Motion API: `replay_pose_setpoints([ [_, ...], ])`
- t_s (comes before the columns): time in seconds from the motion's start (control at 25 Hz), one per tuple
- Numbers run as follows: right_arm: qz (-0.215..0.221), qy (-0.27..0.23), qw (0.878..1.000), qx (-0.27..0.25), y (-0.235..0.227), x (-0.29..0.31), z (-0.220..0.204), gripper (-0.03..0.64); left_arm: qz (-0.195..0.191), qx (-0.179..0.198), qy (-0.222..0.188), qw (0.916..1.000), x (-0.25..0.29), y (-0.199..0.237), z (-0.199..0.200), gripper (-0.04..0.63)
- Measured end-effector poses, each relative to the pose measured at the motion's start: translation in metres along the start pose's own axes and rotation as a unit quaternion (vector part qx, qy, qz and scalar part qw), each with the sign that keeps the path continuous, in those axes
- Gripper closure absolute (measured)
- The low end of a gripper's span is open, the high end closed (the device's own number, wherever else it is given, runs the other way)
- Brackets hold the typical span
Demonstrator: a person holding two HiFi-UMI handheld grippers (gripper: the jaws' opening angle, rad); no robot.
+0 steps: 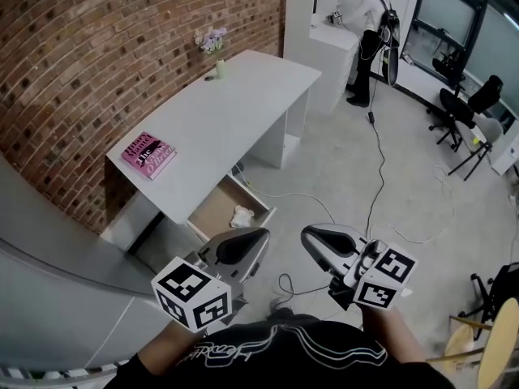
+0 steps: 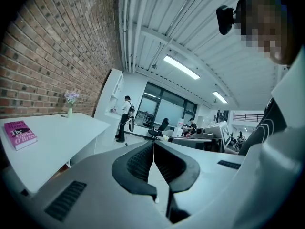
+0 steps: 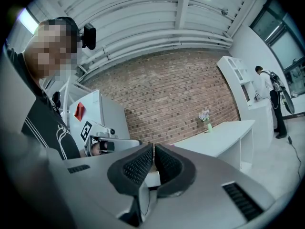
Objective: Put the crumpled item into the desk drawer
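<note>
The crumpled item (image 1: 242, 215) is lying inside the open drawer (image 1: 212, 209), toward its right near corner. It is looking like a small white lump of paper or cloth, with many folds and an uneven outline, pale against the light brown bottom of the drawer. The drawer is standing pulled out under the near end of the white desk (image 1: 235, 104), which is running along the brick wall (image 1: 97, 55) on the left. On the desk a pink book (image 1: 149, 154) is lying flat near the near end, and a small vase (image 1: 216, 51) with pale flowers is standing at the far end. The left gripper (image 1: 239, 244) is hovering near the person, just below the drawer in the head view; its jaws are pressed together and are holding nothing. The right gripper (image 1: 328, 240) is hanging beside it on the right, also with jaws closed and nothing between them. Both grippers are apart from the drawer. Far away, another person (image 1: 369, 39) is standing at a white counter.
</note>
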State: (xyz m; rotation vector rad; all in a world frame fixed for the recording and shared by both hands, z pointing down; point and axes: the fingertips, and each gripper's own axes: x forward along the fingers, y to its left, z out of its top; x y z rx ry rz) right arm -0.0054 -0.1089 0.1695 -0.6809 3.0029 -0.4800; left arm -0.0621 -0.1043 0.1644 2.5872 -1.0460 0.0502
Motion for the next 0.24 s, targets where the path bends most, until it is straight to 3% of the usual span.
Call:
replay_pose_setpoints([
  [0.24, 0.001, -0.001, 1.000, 0.002, -0.020, 0.001, 0.007, 0.571, -0.009, 0.004, 0.000, 1.0000, 0.022, 0.005, 0.001, 0.571],
])
